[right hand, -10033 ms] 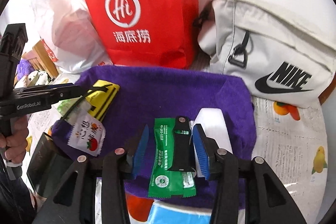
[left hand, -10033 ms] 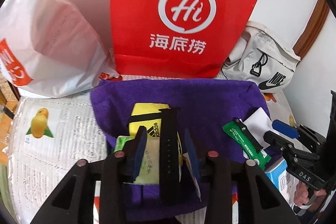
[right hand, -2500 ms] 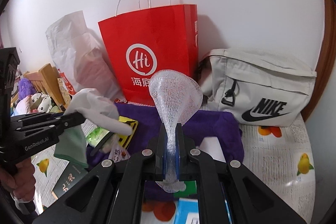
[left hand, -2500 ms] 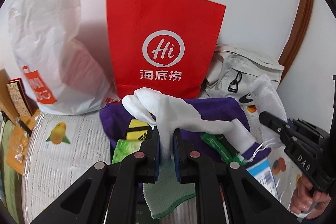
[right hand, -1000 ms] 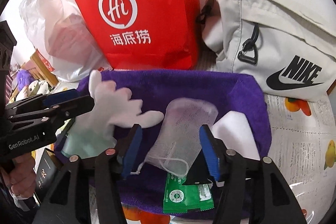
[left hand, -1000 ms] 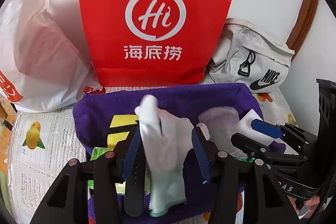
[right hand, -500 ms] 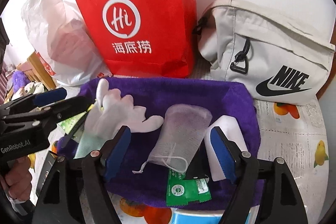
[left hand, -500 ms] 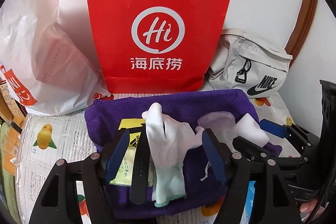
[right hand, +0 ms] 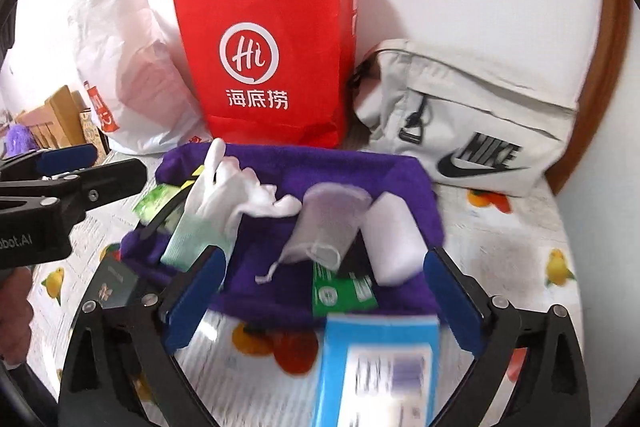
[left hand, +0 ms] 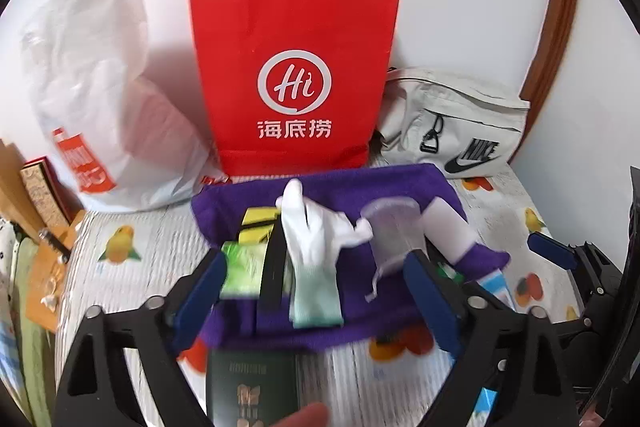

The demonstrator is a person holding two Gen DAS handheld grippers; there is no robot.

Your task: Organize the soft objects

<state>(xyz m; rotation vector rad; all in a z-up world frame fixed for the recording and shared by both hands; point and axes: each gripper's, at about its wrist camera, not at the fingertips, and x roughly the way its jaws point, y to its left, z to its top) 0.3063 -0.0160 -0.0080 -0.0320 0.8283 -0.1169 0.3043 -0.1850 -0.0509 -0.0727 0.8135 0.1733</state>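
A purple towel [left hand: 352, 191] [right hand: 328, 167] lies on the fruit-print table cover. On it rest a white glove with a pale green cuff [left hand: 312, 243] [right hand: 216, 203] and a white mesh pouch with a drawstring [left hand: 390, 227] [right hand: 328, 223]. My left gripper [left hand: 316, 279] hangs above and short of the glove, its jaws still opening, nothing between them. My right gripper [right hand: 324, 281] is likewise drawn back from the pouch, jaws opening and empty. A yellow-black item [left hand: 258, 225], a green packet [right hand: 342, 293] and a white block [right hand: 394, 239] also lie on the towel.
A red paper bag [left hand: 294, 79] stands behind the towel, a white plastic bag [left hand: 100, 87] to its left, a pale grey Nike bag [right hand: 472, 131] to its right. A dark green booklet [left hand: 254, 387] and a blue box [right hand: 376, 371] lie at the near edge.
Both grippers let go, the left of the glove and the right of the mesh pouch, opened wide and pulled back and up. Glove and pouch now lie on the purple towel.
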